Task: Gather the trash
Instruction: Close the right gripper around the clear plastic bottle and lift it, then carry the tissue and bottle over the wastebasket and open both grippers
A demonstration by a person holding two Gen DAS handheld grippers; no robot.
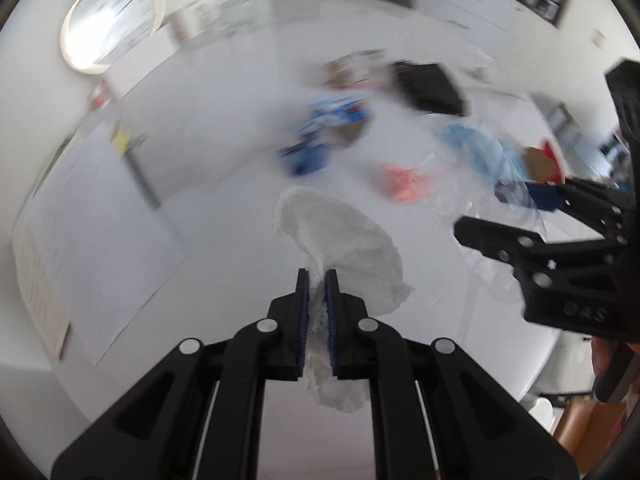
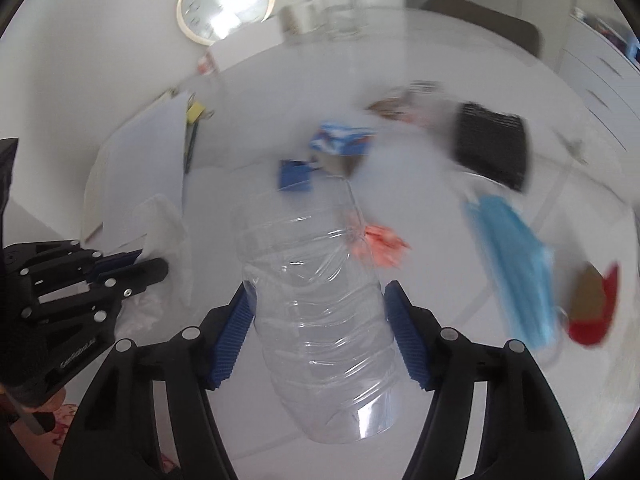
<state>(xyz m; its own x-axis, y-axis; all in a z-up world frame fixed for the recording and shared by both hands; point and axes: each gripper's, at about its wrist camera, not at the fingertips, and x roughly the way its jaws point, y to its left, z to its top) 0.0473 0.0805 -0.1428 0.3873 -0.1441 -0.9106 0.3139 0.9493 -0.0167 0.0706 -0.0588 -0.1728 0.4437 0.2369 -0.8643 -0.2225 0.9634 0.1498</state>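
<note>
My left gripper [image 1: 317,280] is pinched tight on a crumpled white tissue [image 1: 340,240]. My right gripper [image 2: 320,320] clasps a clear plastic bottle [image 2: 320,300], jaws half-wide. Both angle steeply down over the white table [image 2: 460,360].

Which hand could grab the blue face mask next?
Neither yet: both are full. The left tongs pinch a tissue, the right tongs hold the bottle. Once emptied, probably right; the mask lies on its side.
</note>
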